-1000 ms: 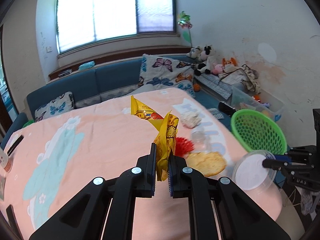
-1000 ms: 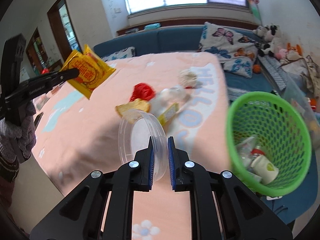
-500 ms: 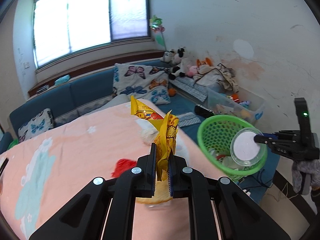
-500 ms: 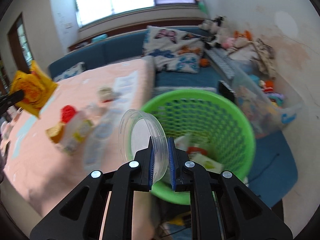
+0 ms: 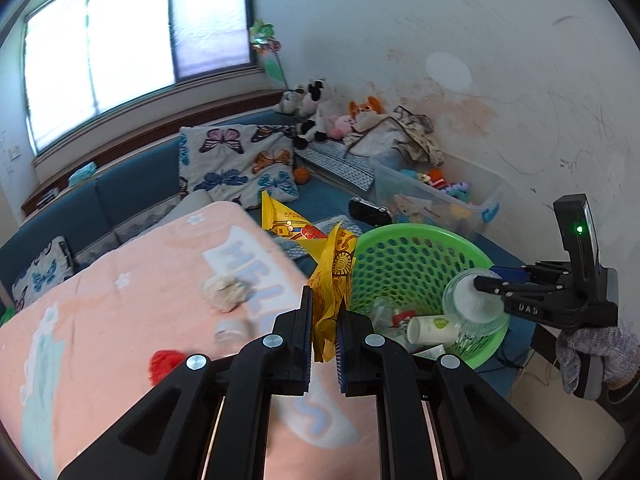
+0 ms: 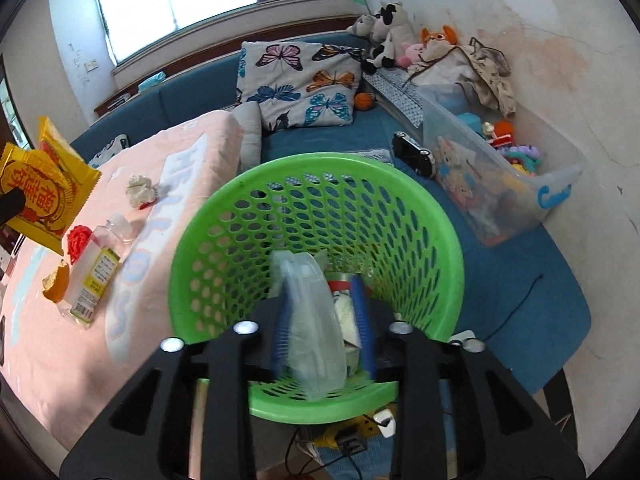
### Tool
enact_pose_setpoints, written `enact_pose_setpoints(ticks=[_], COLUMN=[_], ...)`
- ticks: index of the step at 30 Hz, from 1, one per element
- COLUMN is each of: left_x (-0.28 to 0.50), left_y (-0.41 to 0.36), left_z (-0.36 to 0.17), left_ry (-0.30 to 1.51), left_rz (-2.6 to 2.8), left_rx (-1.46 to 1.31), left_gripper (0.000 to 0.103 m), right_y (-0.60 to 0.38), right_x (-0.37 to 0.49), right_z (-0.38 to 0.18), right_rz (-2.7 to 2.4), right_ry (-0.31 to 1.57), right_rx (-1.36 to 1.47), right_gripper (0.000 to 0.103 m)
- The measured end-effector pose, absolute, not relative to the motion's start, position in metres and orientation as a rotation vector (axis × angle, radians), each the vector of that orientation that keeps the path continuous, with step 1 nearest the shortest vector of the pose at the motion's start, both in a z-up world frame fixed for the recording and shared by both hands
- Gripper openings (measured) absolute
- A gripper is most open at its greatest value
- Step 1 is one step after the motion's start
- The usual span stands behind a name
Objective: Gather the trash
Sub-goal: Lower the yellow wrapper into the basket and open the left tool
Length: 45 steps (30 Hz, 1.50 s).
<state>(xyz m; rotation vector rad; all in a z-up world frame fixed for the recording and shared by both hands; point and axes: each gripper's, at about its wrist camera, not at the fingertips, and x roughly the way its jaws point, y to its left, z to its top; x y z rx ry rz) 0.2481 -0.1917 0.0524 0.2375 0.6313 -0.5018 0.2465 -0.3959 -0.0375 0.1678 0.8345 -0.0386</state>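
Note:
My left gripper (image 5: pixel 323 320) is shut on a yellow snack wrapper (image 5: pixel 332 276), held up at the table's right edge beside the green mesh basket (image 5: pixel 420 230). In the right wrist view the wrapper (image 6: pixel 40 192) shows at far left. My right gripper (image 6: pixel 322 324) hangs over the basket's near rim (image 6: pixel 320 408). Its jaws are opening, and a clear plastic lid (image 6: pixel 314 332) sits blurred and loose between them. Cups and scraps lie inside the basket. On the pink tablecloth (image 5: pixel 120 320) lie a crumpled paper ball (image 6: pixel 140 192), a red scrap (image 6: pixel 78 240) and a clear bottle (image 6: pixel 96 272).
A blue sofa with a butterfly cushion (image 6: pixel 300 80) runs behind the table. A clear bin of toys (image 6: pixel 500 184) stands right of the basket, with plush toys (image 6: pixel 392 24) behind it. Cables and a power strip (image 6: pixel 348 440) lie on the floor under the basket.
Both grippers swung right, from over the table to the green basket. The right jaws, shut on the clear lid before, have parted and the lid hangs loose. The left still grips the wrapper.

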Motion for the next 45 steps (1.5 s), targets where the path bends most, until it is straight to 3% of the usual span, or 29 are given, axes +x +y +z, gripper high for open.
enact_pose_setpoints(ticks=[6, 13, 21, 26, 31, 33, 35, 45], left_x=[0.256, 0.263, 0.269, 0.27, 0.271, 0.27, 0.269, 0.26], left_y=[-0.222, -0.247, -0.268, -0.281, -0.288, -0.289, -0.289, -0.268], left_z=[0.043, 0.029, 0.01, -0.003, -0.012, -0.015, -0.015, -0.008], left_ry=[0.65, 0.679, 0.721, 0.74, 0.754, 0.757, 0.752, 0.737], left_rz=[-0.545, -0.577, -0.603, -0.599, -0.604, -0.608, -0.604, -0.588], left_rx=[0.263, 0.289, 0.295, 0.32, 0.329, 0.33, 0.329, 0.312], left_gripper=[0.009, 0.009, 0.009, 0.012, 0.018, 0.026, 0.041, 0.046], right_y=[-0.407, -0.418, -0.428, -0.431, -0.43, -0.429, -0.426, -0.414], right_x=[0.242, 0.235, 0.219, 0.211, 0.21, 0.209, 0.208, 0.199], right_z=[-0.038, -0.035, -0.03, -0.029, -0.029, -0.028, -0.026, -0.014], right_rz=[-0.033, -0.049, -0.106, -0.116, -0.111, -0.113, -0.111, -0.105], right_ry=[0.826, 0.808, 0.773, 0.763, 0.76, 0.758, 0.749, 0.702], right_rx=[0.187, 0.192, 0.195, 0.196, 0.194, 0.186, 0.177, 0.16], right_gripper=[0.056, 0.06, 0.079, 0.081, 0.082, 0.084, 0.084, 0.091])
